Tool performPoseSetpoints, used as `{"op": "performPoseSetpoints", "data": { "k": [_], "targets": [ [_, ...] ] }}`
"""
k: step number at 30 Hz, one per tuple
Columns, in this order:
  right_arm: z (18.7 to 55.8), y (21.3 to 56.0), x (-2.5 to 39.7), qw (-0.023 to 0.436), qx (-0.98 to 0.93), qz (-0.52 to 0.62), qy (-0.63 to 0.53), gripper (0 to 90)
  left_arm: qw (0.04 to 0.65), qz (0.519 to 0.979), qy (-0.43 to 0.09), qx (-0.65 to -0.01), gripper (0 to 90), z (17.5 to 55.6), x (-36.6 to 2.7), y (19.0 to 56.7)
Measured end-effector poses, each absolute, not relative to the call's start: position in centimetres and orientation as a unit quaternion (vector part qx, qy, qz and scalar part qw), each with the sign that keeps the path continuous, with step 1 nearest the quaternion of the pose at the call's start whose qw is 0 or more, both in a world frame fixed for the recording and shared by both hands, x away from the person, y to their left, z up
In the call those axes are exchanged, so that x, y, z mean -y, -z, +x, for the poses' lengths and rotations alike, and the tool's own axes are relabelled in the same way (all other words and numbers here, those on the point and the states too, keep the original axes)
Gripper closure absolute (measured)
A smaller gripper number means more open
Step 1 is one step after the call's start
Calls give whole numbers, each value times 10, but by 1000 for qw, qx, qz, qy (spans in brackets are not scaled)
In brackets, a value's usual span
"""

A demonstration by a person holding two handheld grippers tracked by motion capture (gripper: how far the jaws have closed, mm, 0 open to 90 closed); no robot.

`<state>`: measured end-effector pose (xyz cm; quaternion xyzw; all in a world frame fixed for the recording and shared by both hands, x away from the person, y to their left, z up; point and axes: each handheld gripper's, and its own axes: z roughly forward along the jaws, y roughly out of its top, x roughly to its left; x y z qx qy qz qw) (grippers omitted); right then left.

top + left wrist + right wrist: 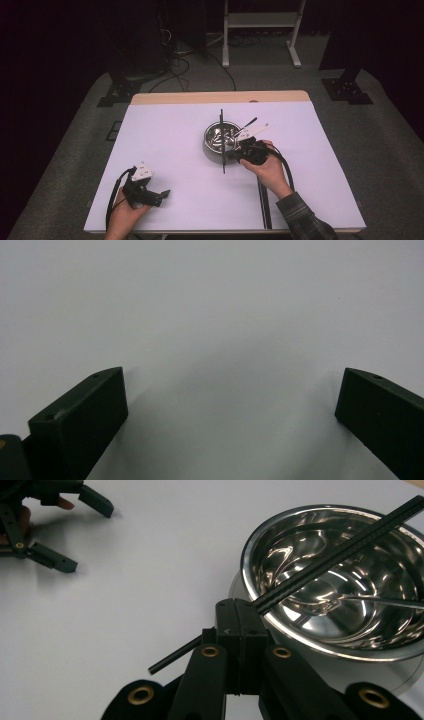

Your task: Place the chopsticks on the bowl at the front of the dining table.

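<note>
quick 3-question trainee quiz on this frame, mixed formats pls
1. True or false: the right tongs are shut on the black chopstick.
2. Where does the chopstick lie? A) flat on the table, clear of the bowl B) across the steel bowl C) between the left tongs.
3. In a few words: what state are the left tongs in?

Key:
1. True.
2. B.
3. Open, holding nothing, over bare table.

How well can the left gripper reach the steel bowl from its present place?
Probably well: the left gripper, jaws open, rests on bare table, with nothing between it and the steel bowl.
</note>
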<state>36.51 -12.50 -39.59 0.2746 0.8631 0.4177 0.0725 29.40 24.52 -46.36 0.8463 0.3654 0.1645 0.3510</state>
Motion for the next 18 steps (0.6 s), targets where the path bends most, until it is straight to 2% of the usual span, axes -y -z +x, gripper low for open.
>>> {"op": "performPoseSetpoints", "data": {
  "k": [18],
  "targets": [
    [325, 409, 116, 55, -889, 228, -393, 896, 351, 846, -165, -365, 0, 294, -245, 464]
  ]
}}
